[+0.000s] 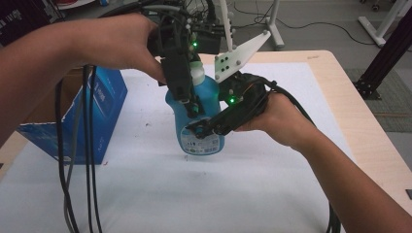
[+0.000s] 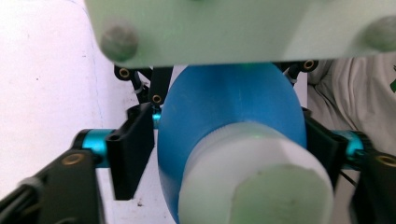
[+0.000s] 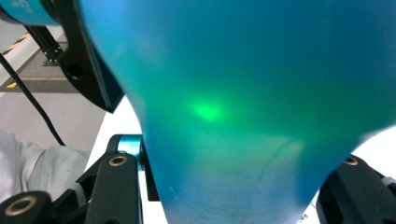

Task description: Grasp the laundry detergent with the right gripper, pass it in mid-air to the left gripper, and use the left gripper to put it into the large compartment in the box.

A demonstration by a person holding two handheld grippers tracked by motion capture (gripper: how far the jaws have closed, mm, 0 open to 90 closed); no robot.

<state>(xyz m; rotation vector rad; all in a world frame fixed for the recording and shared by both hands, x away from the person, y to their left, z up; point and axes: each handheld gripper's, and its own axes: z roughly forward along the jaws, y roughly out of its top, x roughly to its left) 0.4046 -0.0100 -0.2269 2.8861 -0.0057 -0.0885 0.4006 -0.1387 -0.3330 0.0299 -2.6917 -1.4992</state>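
A blue bottle (image 1: 208,92) with a white cap (image 1: 197,71) stands upright on the white table cover (image 1: 194,194). My left gripper (image 1: 192,109) comes down from above, and its jaws sit on either side of the bottle's upper body. In the left gripper view the pads (image 2: 135,149) touch the blue bottle (image 2: 224,107) just below the white cap (image 2: 252,182). My right gripper (image 1: 199,130) reaches in from the right and is shut on the bottle's lower body at its label. The blue bottle (image 3: 233,93) stands between the jaws of my right gripper (image 3: 238,191).
A blue cardboard box (image 1: 104,107) stands at the left of the table. Black cables (image 1: 77,170) hang from the left hand across the front left. The wooden table edge (image 1: 350,111) runs along the right. White stand legs (image 1: 272,24) rise behind the table.
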